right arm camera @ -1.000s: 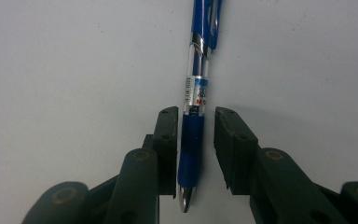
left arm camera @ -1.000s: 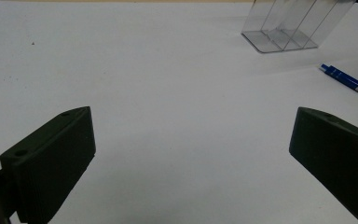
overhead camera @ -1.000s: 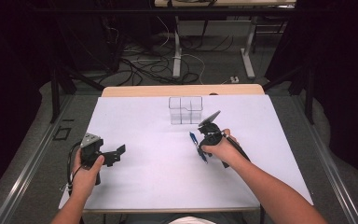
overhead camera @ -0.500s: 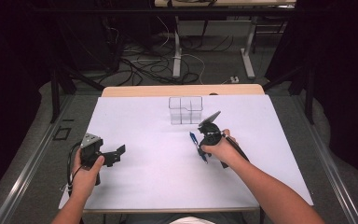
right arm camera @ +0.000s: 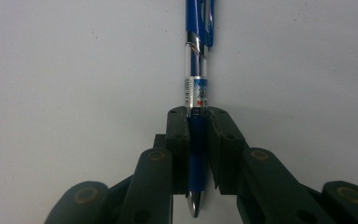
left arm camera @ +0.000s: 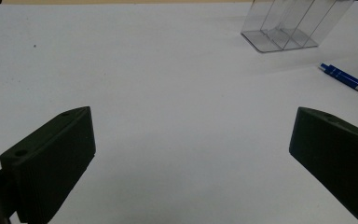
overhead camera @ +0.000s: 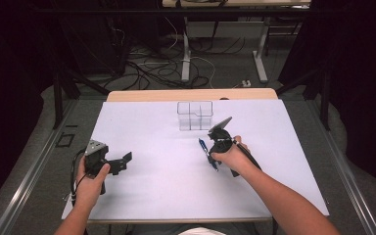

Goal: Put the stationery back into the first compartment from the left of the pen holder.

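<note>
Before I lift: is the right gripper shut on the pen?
Yes, shut on it: the right gripper has both pads pressed against the blue pen barrel.

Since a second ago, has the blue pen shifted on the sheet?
No. In the high view the blue pen lies at the same spot below the clear organizer; the right gripper has just been closing its jaws on it.

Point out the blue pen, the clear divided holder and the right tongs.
blue pen (right arm camera: 196, 70): right gripper view, barrel
clear divided holder (overhead camera: 195, 115): high view, front wall
right tongs (right arm camera: 198, 154): right gripper view, between fingertips
</note>
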Action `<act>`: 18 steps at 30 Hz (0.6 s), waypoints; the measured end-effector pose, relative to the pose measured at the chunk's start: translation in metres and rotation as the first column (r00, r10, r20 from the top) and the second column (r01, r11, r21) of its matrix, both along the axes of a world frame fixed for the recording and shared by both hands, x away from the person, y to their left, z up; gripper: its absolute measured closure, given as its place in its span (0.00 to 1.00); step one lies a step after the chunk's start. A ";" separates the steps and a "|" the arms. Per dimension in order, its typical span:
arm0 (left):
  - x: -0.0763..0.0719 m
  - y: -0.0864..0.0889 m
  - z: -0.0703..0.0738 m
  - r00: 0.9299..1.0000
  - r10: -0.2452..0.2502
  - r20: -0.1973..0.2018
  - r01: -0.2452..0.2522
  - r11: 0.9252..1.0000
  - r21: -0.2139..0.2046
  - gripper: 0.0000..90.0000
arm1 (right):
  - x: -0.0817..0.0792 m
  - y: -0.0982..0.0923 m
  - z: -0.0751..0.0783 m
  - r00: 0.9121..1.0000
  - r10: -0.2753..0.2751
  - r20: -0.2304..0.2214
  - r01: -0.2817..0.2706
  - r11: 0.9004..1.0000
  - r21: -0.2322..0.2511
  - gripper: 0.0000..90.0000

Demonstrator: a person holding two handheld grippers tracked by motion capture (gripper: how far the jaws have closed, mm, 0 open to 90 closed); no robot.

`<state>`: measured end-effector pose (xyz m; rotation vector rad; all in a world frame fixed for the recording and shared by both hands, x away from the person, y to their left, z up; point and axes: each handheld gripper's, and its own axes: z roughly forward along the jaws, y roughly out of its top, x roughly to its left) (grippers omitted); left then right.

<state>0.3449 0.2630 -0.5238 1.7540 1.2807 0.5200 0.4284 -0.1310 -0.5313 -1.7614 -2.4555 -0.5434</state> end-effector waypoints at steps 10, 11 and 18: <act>0.000 0.000 0.000 1.000 0.000 -0.003 0.000 1.000 0.000 0.00 | -0.001 0.000 -0.001 1.000 -0.005 0.005 0.005 1.000 0.013 0.89; 0.000 0.000 0.000 1.000 0.000 -0.003 0.000 1.000 0.000 0.00 | -0.001 0.000 0.000 1.000 -0.004 0.001 0.004 1.000 0.012 0.89; -0.001 0.000 0.000 1.000 -0.001 -0.002 0.001 1.000 0.003 0.00 | -0.002 -0.001 0.004 1.000 0.023 0.007 -0.023 1.000 0.009 0.89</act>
